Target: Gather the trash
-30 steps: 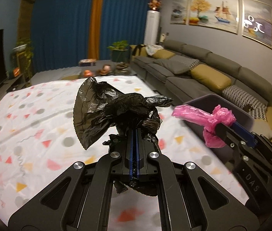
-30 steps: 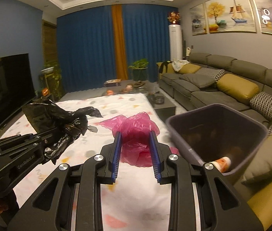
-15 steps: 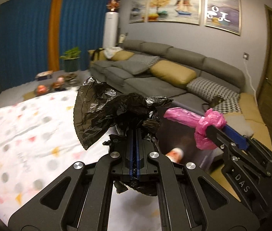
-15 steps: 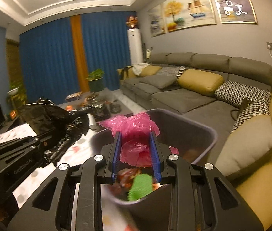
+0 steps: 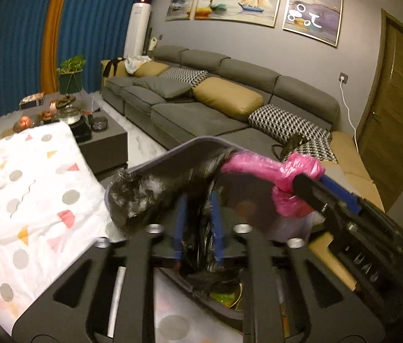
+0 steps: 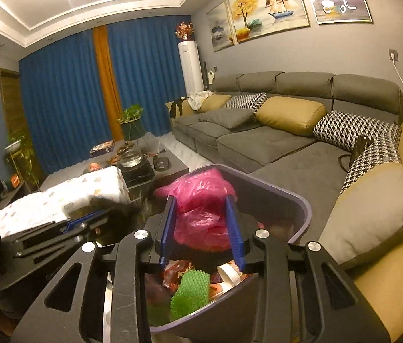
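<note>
Both grippers have swung from over the tabletop (image 5: 30, 188) to above the bin (image 6: 301, 208); left gripper (image 5: 197, 225) fingers just parted, black bag (image 5: 155, 194) slipping free, blurred; right gripper (image 6: 201, 228) easing wider, pink bag (image 6: 201, 208) between fingers, grip uncertain; drop under way.

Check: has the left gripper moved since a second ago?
Yes. The left gripper went from over the patterned cloth rightward to above the trash bin; jaws just opening.

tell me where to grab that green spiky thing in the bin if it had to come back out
Grip the green spiky piece across its upper end, coming straight down from above the bin. It stands nearly upright among the other trash, top end exposed, while the bin wall blocks any sideways approach. How soft it is cannot be told.
</note>
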Tool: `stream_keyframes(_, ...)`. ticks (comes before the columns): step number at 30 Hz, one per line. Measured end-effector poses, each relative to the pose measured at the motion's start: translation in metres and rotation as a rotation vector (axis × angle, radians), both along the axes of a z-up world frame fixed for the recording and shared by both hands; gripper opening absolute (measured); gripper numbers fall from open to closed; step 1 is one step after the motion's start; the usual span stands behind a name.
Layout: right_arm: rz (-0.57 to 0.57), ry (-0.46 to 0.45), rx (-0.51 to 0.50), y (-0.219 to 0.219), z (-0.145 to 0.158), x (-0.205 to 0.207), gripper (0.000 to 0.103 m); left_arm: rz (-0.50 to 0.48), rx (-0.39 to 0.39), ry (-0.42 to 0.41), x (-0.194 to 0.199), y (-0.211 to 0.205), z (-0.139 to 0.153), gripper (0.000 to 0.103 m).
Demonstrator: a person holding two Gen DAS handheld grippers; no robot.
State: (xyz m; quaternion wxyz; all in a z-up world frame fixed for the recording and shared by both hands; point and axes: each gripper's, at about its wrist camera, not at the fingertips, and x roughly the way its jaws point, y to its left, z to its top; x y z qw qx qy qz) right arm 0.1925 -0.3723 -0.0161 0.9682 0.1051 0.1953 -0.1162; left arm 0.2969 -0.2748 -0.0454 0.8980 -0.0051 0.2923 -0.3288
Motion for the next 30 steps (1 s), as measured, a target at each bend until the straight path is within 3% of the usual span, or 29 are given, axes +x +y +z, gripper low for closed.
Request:
stream_keyframes(2,-0.002,0.001,0.011,-0.006,0.000,0.003,0.044,0.014,-0.001,0.006,0.000,0.008,-0.004,0.048)
stream_keyframes(4,-0.006,0.005,0.008,-0.009,0.000,0.004,0.044,0.040,0.005,0.002,-0.002,0.018,-0.005,0.052)
stream_keyframes(6,-0.009,0.006,-0.001,-0.008,0.000,0.002,0.049,0.074,0.008,-0.004,-0.003,0.025,-0.004,0.067)
stream_keyframes(12,-0.017,0.009,-0.050,0.011,0.004,-0.012,0.076,0.225,0.061,-0.059,-0.022,0.054,0.008,0.087)
stream_keyframes(15,-0.009,0.008,-0.079,0.021,0.007,-0.019,0.085,0.294,0.102,-0.093,-0.039,0.070,0.013,0.090)
stream_keyframes(24,0.037,0.015,-0.119,0.059,0.017,-0.043,0.095,0.444,0.112,-0.124,-0.089,0.128,0.029,0.097)
stream_keyframes(30,0.035,0.003,-0.147,0.085,0.023,-0.069,0.096,0.490,0.136,-0.155,-0.130,0.162,0.037,0.097)
